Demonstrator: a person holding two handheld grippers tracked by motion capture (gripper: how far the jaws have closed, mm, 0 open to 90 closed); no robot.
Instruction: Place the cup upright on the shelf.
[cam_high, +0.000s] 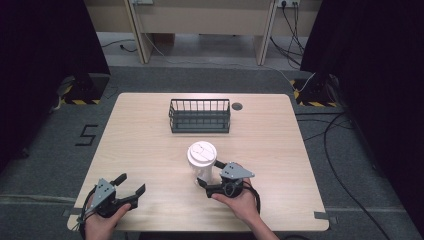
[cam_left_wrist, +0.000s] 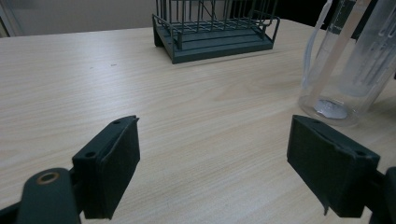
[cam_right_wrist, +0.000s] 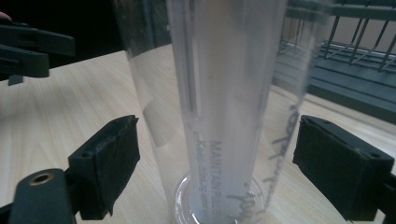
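high: overhead, forward-down | tool views: low, close | shared: rack (cam_high: 200, 116)

Bare table (cam_high: 150, 150) lies open left of the tumbler (cam_high: 202, 161); behind the tumbler the wire rack (cam_high: 200, 116) blocks my way.

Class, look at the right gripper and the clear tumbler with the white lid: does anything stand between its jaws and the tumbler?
Nothing visible does. The right gripper is open with its jaws on either side of the clear tumbler, and only bare table lies in the gaps.
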